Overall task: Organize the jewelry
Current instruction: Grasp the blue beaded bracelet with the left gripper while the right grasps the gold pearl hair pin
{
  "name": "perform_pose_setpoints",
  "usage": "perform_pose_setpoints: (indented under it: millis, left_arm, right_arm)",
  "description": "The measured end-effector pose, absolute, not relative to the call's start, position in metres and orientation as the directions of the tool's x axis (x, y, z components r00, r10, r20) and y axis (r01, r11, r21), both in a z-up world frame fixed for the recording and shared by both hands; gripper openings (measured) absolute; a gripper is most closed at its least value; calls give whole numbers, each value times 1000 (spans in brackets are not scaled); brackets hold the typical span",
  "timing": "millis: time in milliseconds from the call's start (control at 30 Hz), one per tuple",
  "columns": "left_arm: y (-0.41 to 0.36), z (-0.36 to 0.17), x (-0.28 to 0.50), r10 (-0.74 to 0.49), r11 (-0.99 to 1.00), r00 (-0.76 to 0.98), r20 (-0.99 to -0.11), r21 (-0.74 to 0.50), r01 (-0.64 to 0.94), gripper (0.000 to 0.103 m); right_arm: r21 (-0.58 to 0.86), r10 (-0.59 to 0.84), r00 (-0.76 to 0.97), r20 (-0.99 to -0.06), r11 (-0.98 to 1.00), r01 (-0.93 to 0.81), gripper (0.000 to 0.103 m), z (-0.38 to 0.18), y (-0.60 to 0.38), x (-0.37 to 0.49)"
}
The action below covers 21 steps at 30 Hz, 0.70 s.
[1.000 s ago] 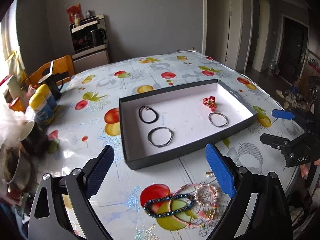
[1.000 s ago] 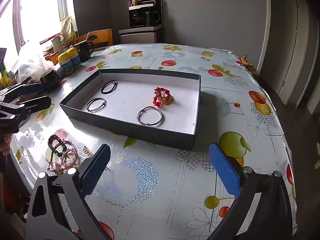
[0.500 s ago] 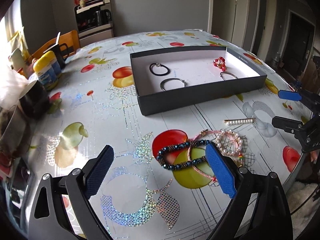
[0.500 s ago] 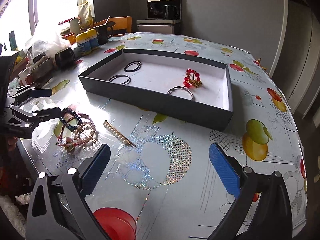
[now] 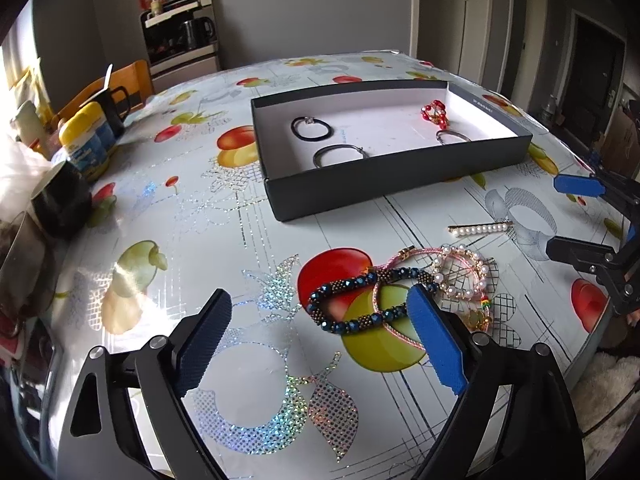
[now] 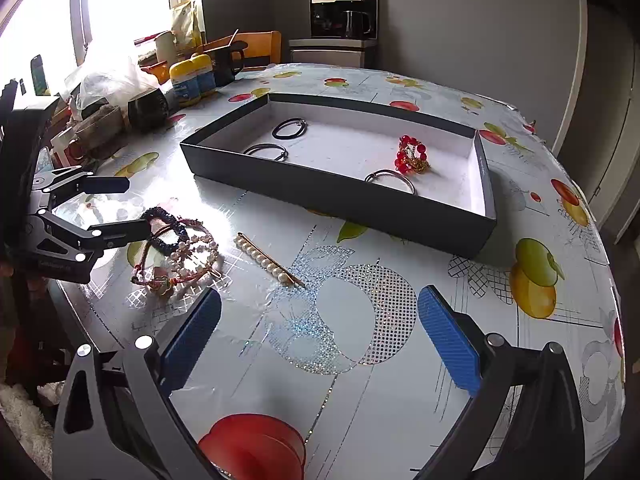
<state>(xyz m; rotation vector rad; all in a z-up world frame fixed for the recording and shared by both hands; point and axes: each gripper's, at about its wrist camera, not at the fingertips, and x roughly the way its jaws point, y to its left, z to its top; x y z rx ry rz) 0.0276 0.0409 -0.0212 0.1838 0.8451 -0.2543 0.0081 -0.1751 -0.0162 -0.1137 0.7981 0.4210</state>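
Note:
A dark shallow box (image 5: 400, 184) (image 6: 336, 196) with a white floor holds a black hair tie (image 5: 312, 127), two metal bangles (image 5: 340, 155) (image 6: 390, 178) and a red bead bracelet (image 5: 435, 114) (image 6: 412, 156). On the table in front of it lie a tangle of bracelets, with a dark blue beaded one (image 5: 368, 300) and a pearl one (image 5: 464, 272) (image 6: 180, 256), and a pearl hair clip (image 5: 480, 228) (image 6: 268, 260). My left gripper (image 5: 320, 340) is open and empty, its right finger at the blue bracelet. My right gripper (image 6: 320, 336) is open and empty, near the clip.
The fruit-print tablecloth (image 5: 224, 232) covers a round table. Yellow-lidded jars (image 5: 86, 140), a black mug (image 5: 60, 204) and clutter stand at the left edge. A wooden chair (image 6: 260, 50) and a coffee machine (image 6: 342, 12) stand behind.
Both grippers have pulled back from the box toward the table's near edge. The loose bracelets and the pearl clip now lie closer in front of them. Both stay open.

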Motion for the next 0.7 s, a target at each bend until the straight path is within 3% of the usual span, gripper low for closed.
perform_pose_setpoints:
  millis: [133,167,333,400,500,700]
  left_arm:
    - [47,-22,33,-162,958,617,-770,26,284,63]
    - [47,-23,34,-157,957,612,-775,32,287,62]
    - [44,-30,35,-156,951,588,-794,40,307,36]
    - [45,-31,35,-155,951,587,-795,42,307,31]
    - [45,-30,35,-157,949,589,-793,43,311,8]
    - [46,-27,33,-183,946,594,-784,24,324,7]
  right_arm:
    - [55,327,618,-715,907,-417,96,-15,-174,8]
    - [59,331,617,-714,907,-417,96,-15,-173,9]
    - [69,336,609,-719,906,-417,81,-16,-171,11]
    - [72,336,602,-724,905,-419,77,-18,-170,13]
    - [79,343,593,-728,902,-425,71,-20,-169,16]
    - [57,347,572,-743,885,-463,52,-22,-154,27]
